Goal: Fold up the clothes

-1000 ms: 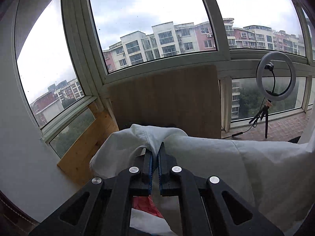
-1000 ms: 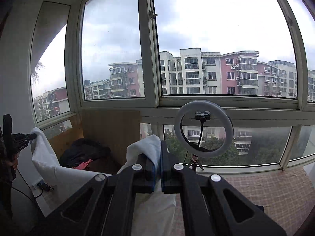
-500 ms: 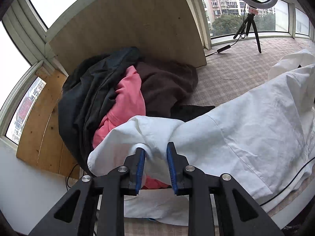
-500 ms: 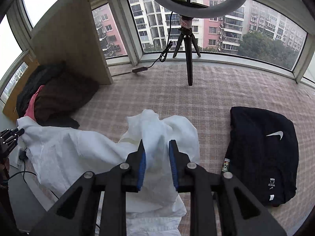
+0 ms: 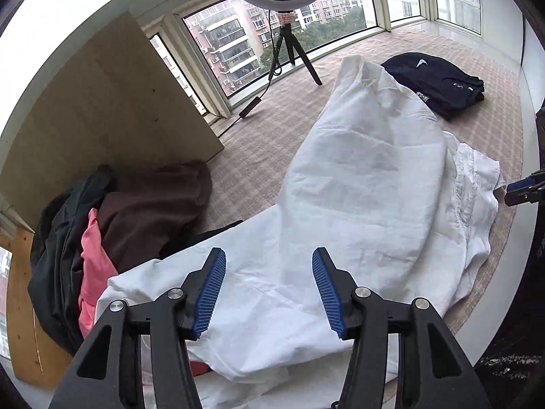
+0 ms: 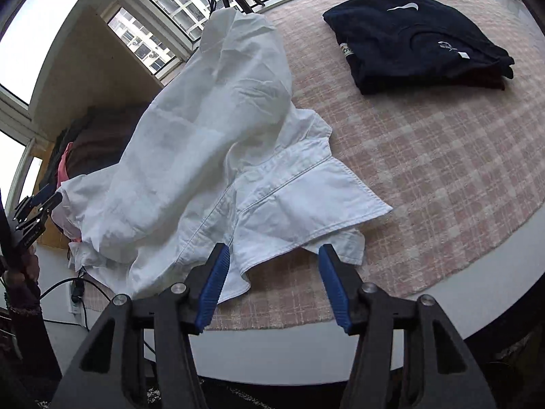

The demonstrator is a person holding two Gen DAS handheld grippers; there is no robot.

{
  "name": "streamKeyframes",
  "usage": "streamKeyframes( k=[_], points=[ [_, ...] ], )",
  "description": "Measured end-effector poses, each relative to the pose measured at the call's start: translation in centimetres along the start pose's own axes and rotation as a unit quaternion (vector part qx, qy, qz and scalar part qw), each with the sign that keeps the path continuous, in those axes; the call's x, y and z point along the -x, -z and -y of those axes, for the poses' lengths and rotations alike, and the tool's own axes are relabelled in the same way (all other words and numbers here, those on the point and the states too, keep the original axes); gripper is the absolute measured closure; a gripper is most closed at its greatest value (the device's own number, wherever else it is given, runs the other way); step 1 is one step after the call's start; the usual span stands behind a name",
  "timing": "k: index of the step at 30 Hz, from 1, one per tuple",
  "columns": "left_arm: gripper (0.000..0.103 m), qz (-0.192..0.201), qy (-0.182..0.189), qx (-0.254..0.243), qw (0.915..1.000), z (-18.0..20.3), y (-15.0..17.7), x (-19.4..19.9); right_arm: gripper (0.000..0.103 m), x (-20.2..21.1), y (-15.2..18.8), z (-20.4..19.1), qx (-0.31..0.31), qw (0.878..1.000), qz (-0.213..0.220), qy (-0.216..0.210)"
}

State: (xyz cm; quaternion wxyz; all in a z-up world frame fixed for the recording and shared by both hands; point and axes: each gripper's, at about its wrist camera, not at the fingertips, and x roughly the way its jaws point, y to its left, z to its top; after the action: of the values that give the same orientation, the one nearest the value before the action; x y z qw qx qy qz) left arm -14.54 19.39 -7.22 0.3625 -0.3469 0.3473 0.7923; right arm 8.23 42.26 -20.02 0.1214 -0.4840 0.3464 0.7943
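The white garment (image 5: 357, 184) is thin woven cloth, matt and creased, with stitched seams and a stiffer hemmed edge near the right gripper (image 6: 270, 286). Under it the checked cover (image 6: 425, 170) looks like coarse woven fabric, dull pink and beige. The folded dark top (image 6: 419, 34), far right, is soft matt knit. At left, the heap of clothes (image 5: 112, 225) shows fuzzy brown cloth, smooth pink jersey and a slightly shiny dark fabric. The board (image 5: 112, 109) behind it is pale, unvarnished-looking wood. Each gripper has matt black plastic arms, ribbed blue pads (image 5: 211, 293) and bright metal rivets.
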Motion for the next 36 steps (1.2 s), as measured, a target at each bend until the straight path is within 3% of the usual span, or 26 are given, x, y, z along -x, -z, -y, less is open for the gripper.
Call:
streamKeyframes(
  k=[3, 7, 9, 11, 15, 18, 21, 24, 29, 35, 36],
  points=[
    [0.052, 0.0, 0.02, 0.001, 0.9998, 0.9, -0.6, -0.5, 0.049, -3.0, 1.1, -2.1, 0.009, 1.0, -0.018, -0.003],
    [0.052, 0.005, 0.015, 0.007, 0.9999, 0.0, -0.5, -0.6, 0.052, -4.6, 0.7, -3.5, 0.004, 1.0, -0.008, -0.026],
    [0.052, -0.001, 0.003, 0.008, 1.0, -0.9, -0.1, -0.8, 0.102, -4.7, 0.5, -4.5, 0.024, 0.999, -0.01, -0.027],
    [0.052, -0.007, -0.01, 0.013, 0.9998, -2.1, 0.4, -0.9, 0.101, -3.1, -0.1, -5.8, 0.061, 0.998, 0.017, -0.007],
    [0.052, -0.004, -0.018, 0.03, 0.9994, -4.7, 1.0, -0.3, 0.102, 6.8, -3.5, -7.3, 0.099, 0.987, 0.13, 0.001],
    [0.052, 0.001, -0.014, 0.033, 0.9994, -5.7, 1.0, 0.2, 0.102, 17.2, -5.8, -8.7, 0.134, 0.96, 0.239, 0.048],
    [0.051, 0.013, -0.003, 0.024, 0.9996, -5.3, 0.8, 1.0, 0.102, 23.4, -6.9, -8.4, 0.133, 0.938, 0.303, 0.1],
    [0.042, 0.028, 0.021, 0.0, 0.9994, -3.7, 0.1, 1.3, 0.102, 29.6, -8.0, -8.0, 0.13, 0.91, 0.363, 0.151],
    [0.042, 0.047, 0.037, -0.005, 0.9982, -2.0, -1.3, 1.1, 0.102, 27.8, -12.3, -8.4, 0.156, 0.907, 0.342, 0.191],
    [0.042, 0.051, 0.043, 0.044, 0.9968, -3.0, -1.1, 1.3, 0.102, 24.6, -19.6, -18.2, 0.23, 0.912, 0.325, 0.101],
    [0.042, 0.051, 0.038, 0.054, 0.9965, -3.5, -0.7, 1.5, 0.102, 24.9, -20.5, -21.2, 0.254, 0.906, 0.328, 0.088]
  ],
)
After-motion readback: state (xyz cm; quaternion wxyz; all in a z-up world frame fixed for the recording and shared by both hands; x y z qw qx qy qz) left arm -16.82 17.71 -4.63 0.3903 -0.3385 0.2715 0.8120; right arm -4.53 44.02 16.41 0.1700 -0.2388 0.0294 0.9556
